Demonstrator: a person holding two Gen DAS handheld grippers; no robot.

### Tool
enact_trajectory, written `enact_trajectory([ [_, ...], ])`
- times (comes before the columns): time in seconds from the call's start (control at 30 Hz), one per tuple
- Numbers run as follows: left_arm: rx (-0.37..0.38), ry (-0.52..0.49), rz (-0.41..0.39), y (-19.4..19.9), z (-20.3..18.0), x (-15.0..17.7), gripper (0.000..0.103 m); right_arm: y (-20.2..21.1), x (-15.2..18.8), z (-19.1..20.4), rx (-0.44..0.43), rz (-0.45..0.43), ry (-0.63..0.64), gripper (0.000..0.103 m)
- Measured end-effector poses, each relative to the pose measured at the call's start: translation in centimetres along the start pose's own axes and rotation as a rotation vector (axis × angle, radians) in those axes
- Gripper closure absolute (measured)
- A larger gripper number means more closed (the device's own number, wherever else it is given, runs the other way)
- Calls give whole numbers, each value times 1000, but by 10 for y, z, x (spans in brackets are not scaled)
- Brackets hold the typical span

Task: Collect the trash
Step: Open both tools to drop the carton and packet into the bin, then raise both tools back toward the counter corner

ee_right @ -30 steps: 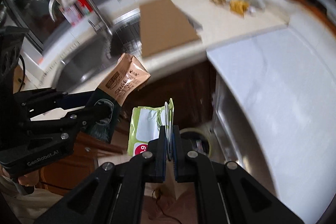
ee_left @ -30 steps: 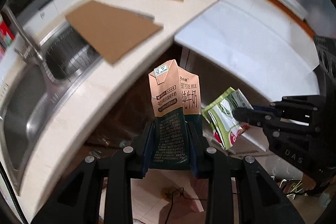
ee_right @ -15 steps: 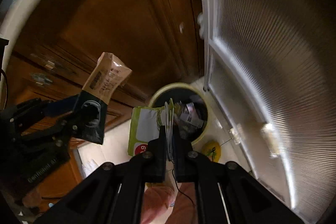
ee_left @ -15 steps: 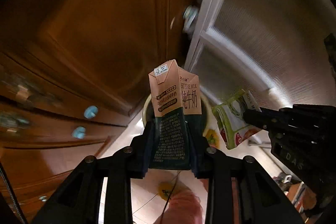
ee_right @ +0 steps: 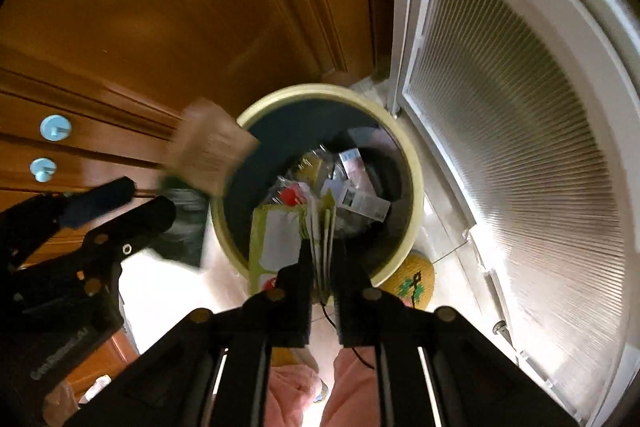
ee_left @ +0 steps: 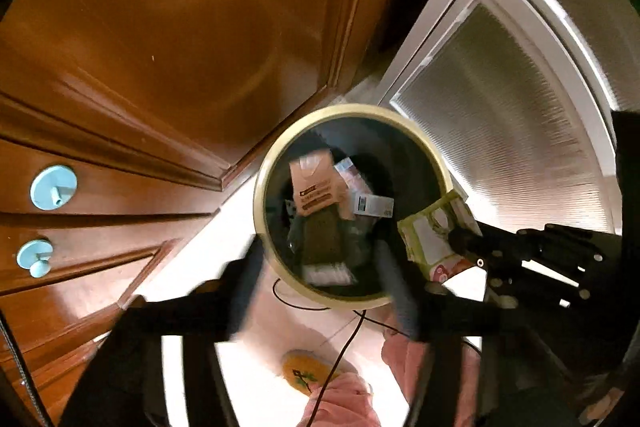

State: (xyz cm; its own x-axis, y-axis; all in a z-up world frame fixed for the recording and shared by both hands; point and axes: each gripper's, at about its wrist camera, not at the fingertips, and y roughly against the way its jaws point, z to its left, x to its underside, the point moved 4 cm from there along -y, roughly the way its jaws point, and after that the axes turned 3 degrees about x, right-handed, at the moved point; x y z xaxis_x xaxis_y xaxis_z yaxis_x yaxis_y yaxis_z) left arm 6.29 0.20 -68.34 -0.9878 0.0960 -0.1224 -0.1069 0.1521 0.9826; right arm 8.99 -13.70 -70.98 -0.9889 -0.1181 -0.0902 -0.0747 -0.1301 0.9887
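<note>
Pretty clearly a home kitchen, down at floor level. There's a glossy brown wooden cabinet door with drawers below it sporting little pale blue round knobs, next to a white-framed door with ribbed frosted glass. A round cream-rimmed trash bin sits on the pale tiled floor, full of household packaging, and a yellow slipper lies beside it.
</note>
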Motion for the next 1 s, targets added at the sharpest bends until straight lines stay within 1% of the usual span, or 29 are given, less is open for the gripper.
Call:
enact_trajectory([
  [0.03,2,8,2,0,1,1,37,0,1,0,-2,3,-1,86],
  [0.1,7,6,12,2,0,3,37,5,3,2,-4,-2,2,69],
  [0.17,-7,-4,7,8,-1,5,37,12,7,4,3,-10,12,67],
  [0.27,-16,-19,-7,20,-5,3,37,26,10,8,5,-19,25,67],
  [0.4,-20,-36,-34,57,-8,7,37,56,14,12,13,-31,30,67],
  [0.47,-23,-45,-50,76,-11,6,37,78,17,14,17,-42,32,67],
  [0.6,-20,-67,-80,127,-19,9,37,131,22,17,25,-70,41,67],
  [0.7,-25,-98,-126,188,-28,8,37,175,24,22,37,-107,58,67],
  [0.8,-31,-117,-181,243,-33,3,37,236,26,32,42,-168,72,67],
  [0.83,-33,-119,-194,257,-34,1,37,251,27,34,45,-183,74,67],
  [1.0,-22,-131,-298,352,-42,-14,37,351,24,46,62,-307,80,67],
])
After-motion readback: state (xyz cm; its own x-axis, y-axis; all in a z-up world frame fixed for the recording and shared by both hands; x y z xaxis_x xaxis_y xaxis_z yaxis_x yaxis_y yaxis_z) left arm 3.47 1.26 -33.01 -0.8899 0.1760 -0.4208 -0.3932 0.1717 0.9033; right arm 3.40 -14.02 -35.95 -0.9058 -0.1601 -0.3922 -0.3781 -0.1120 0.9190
